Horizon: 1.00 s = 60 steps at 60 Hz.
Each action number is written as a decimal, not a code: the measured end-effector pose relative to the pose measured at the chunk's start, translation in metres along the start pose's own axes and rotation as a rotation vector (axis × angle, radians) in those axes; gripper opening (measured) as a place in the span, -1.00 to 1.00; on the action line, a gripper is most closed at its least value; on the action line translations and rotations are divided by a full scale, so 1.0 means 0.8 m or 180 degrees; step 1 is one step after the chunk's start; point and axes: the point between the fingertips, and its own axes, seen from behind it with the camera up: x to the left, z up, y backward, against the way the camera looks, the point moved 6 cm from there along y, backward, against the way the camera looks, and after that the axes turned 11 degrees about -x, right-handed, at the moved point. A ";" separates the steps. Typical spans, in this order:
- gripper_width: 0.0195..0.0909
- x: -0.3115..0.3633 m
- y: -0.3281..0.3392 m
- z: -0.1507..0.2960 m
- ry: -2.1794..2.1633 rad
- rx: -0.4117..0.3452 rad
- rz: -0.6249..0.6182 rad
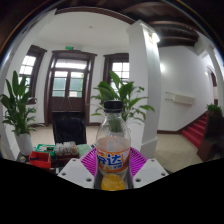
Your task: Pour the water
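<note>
Clear plastic bottle (113, 148) w/ dark cap, orange drink in its lower part and a blue-white label, stands upright at bottom centre of the frame, right between the two fingers of the gripper (112, 172). Left finger's magenta pad (88, 163) shows at the bottle's left side, another pad at its right, both approx. at label height. Pads look to be touching the bottle's sides, so the fingers are closed in to about bottle width and appear to grip it; bottle's base is hidden by the lower border, so can't tell if it rests on anything.

Behind, left of bottle: a cluttered tabletop (52, 155) w/ small red and green items, too small to identify. Dark chair back (68, 127) just beyond that, mid-left.

Large green potted plant (17, 108) at far left of frame. Second leafy green plant (122, 95) directly behind the bottle's cap, centre.

Background: dark wooden double door (68, 85) w/ glass panes, upper left-centre, green sign above it. White square pillar (148, 75) right of centre. Red-carpeted staircase (198, 128) at right. White walls, dark wood ceiling at top.
</note>
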 end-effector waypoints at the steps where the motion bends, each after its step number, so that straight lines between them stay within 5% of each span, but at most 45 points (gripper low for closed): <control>1: -0.48 -0.008 -0.009 -0.012 -0.0029 0.0020 -0.0006; 21: -0.41 -0.018 -0.021 -0.144 -0.0117 0.0398 0.0055; 35: -0.43 -0.022 -0.011 -0.140 -0.0206 0.0109 0.0089; 46: -0.12 -0.023 -0.007 -0.142 -0.0251 0.0098 0.0143; 52: 0.45 -0.020 0.000 -0.152 -0.0173 0.0260 0.0272; 60: 0.49 -0.020 0.025 -0.154 -0.0150 0.0312 0.0430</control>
